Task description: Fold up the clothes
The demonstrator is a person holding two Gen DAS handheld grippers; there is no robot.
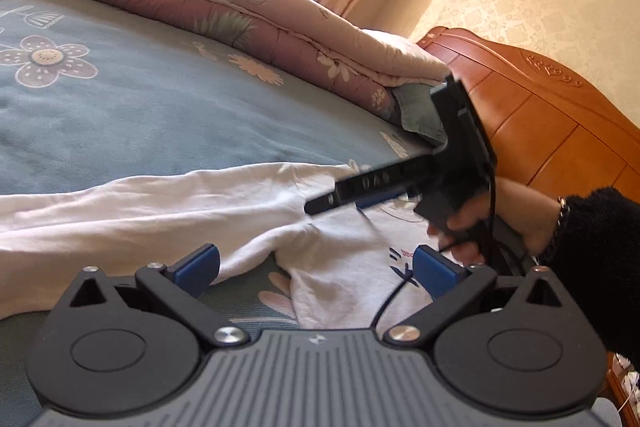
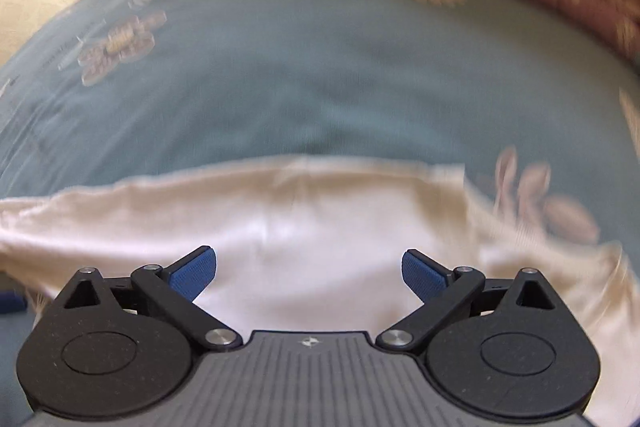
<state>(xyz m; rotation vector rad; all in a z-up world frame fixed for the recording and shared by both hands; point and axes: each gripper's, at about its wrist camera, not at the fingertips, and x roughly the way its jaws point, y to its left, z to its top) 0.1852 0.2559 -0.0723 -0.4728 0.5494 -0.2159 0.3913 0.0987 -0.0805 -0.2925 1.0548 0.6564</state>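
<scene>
A white garment [image 1: 168, 203] with a small printed motif lies spread on the blue flowered bed sheet [image 1: 120, 115]. My left gripper [image 1: 316, 269] hovers open just above the garment's near edge, nothing between its blue pads. In the left wrist view the other gripper [image 1: 332, 201] is held by a hand in a black fuzzy sleeve [image 1: 592, 267] over the garment's right part. The right wrist view is motion-blurred: my right gripper [image 2: 308, 273] is open over the white garment [image 2: 320, 227], empty.
A folded pink floral quilt [image 1: 240, 11] runs along the far side of the bed. A wooden headboard [image 1: 540, 115] stands at the right, with a pillow [image 1: 416, 111] tucked under the quilt's end. Curtains and a bright window lie beyond.
</scene>
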